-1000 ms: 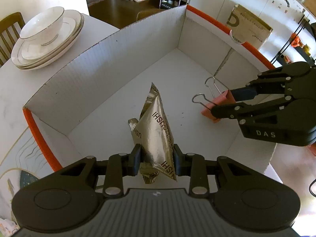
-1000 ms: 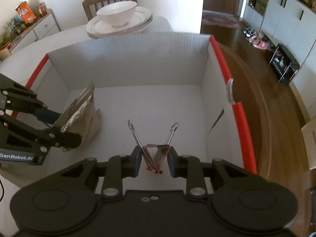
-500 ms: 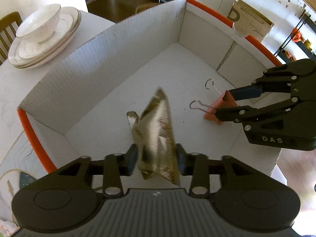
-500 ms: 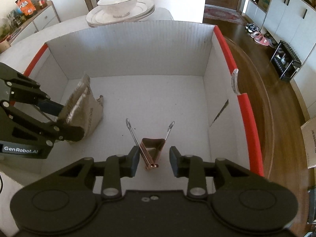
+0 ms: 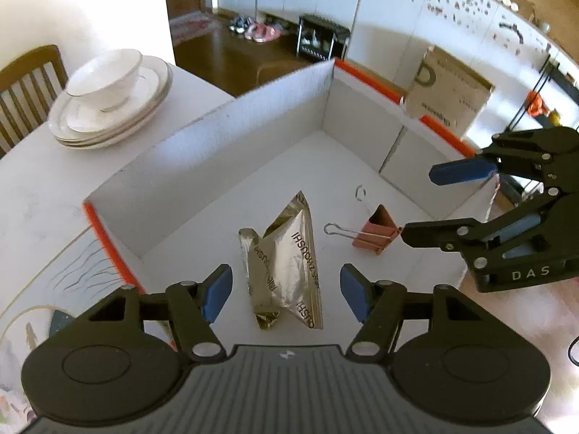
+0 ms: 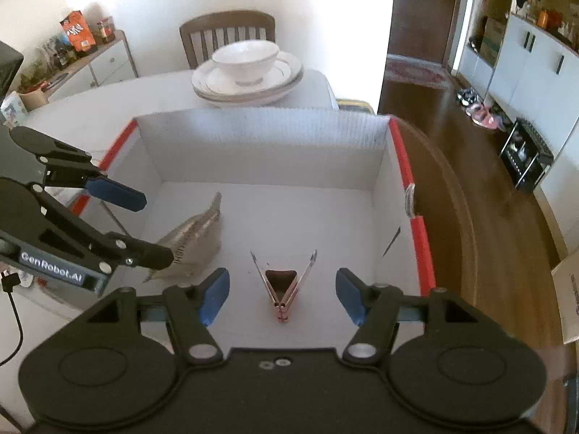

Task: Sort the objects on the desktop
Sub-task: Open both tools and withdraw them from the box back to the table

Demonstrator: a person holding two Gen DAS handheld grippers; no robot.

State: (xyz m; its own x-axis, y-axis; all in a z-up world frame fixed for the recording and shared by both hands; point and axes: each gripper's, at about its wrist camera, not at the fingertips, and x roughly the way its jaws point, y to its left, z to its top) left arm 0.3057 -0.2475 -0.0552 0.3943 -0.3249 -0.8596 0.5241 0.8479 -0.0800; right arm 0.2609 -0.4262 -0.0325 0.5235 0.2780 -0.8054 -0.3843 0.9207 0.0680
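Observation:
A gold foil packet [image 5: 287, 264] lies on the floor of the white cardboard box [image 5: 217, 152], which has an orange rim. My left gripper [image 5: 286, 296] hangs above the packet, its jaws opening, blue pads well clear of the foil. A pink binder clip [image 6: 280, 289] with silver wire handles rests on the box floor to the right of the packet [image 6: 195, 242]. Above it my right gripper [image 6: 280, 296] is opening too, with nothing pressed between its pads. Each gripper shows in the other's view: the right gripper [image 5: 416, 206], the left gripper [image 6: 155, 228].
A white bowl on stacked plates [image 6: 248, 72] stands on the table behind the box, with a wooden chair [image 6: 226, 34] beyond. The box's far wall [image 6: 264, 148] and right orange edge [image 6: 416, 224] rise around the floor. A wooden floor lies to the right.
Both grippers let go and opened, then rose. The foil packet dropped from the left jaws onto the box floor; the binder clip left the right jaws and now rests on the floor.

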